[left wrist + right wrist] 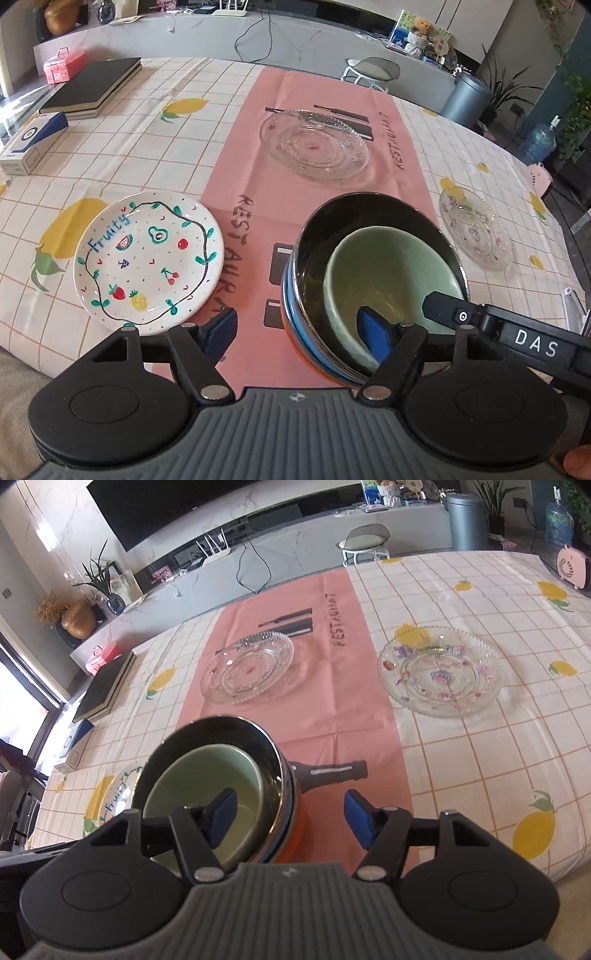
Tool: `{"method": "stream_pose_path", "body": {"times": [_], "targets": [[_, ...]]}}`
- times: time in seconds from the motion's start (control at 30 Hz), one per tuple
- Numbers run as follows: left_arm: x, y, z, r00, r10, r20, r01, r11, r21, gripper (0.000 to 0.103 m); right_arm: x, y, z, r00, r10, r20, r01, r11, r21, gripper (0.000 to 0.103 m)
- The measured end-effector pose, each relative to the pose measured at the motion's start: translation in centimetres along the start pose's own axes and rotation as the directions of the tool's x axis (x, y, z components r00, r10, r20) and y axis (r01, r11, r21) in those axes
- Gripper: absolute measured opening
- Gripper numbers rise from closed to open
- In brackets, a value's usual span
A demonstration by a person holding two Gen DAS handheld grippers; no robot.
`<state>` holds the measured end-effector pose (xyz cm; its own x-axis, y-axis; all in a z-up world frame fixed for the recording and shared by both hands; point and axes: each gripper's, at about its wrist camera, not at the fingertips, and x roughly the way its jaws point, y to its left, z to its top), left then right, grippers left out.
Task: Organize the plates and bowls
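Both grippers, left gripper (301,332) and right gripper (290,818), straddle the nested bowls' (373,273) rim, open, gripping nothing.

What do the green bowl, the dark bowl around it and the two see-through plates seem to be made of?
Green bowl: probably glazed ceramic; thick rim, soft even sheen.
Dark bowl: likely metal; thin mirror-bright rim, reflective inner wall.
Clear plate on the pink runner: pressed glass by the look; transparent, with ribbed rings. Clear plastic cannot be ruled out.
Flowered plate: the same, with coloured flowers on it.

Home living room, wall television (207,506), media console (295,550), houseplants (98,576)
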<state>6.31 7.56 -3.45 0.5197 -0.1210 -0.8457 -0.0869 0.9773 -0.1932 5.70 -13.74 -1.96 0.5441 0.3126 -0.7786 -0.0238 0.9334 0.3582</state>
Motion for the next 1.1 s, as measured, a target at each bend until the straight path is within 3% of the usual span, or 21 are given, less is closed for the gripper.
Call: {"method": "stream_pose_path", "body": {"times": [0.17,0.23,0.4,0.83,1.03,1.1], "targets": [[2.0,1.1,0.3,0.998,-0.035,-0.058,0.029,0.995,-0.092,0.083,1.5,0.0,-0.3,0.999,0.037,-0.035,-0.036,0.999,0.017,0.044],[2.1,1.5,0.1,0.998,-0.056,-0.037,0.051,0.992,-0.115,0.078,1.8,0.4,-0.3,0.999,0.041,-0.035,-0.041,0.999,0.002,0.035],[2.0,2.0,0.4,0.989,-0.141,-0.049,0.134,0.982,-0.131,0.052,2.1,1.7,-0.3,1.0,-0.003,-0.016,0.002,0.999,-0.054,0.031],[1.0,4.9,0.3,0.996,-0.09,-0.03,0.082,0.978,-0.194,0.049,3.3,5.3,-0.8,1.0,-0.018,-0.018,0.015,0.991,-0.137,0.028],[0.7,5.2,0.3,0.999,-0.054,-0.001,0.053,0.982,-0.18,0.049,3.6,6.1,-1.1,1.0,-0.007,-0.021,0.003,0.988,-0.151,0.028],[0.3,4.8,0.2,0.999,-0.006,0.037,0.012,0.987,-0.16,0.056,3.6,6.2,-1.1,1.0,0.002,-0.022,-0.005,0.988,-0.152,0.029]]}}
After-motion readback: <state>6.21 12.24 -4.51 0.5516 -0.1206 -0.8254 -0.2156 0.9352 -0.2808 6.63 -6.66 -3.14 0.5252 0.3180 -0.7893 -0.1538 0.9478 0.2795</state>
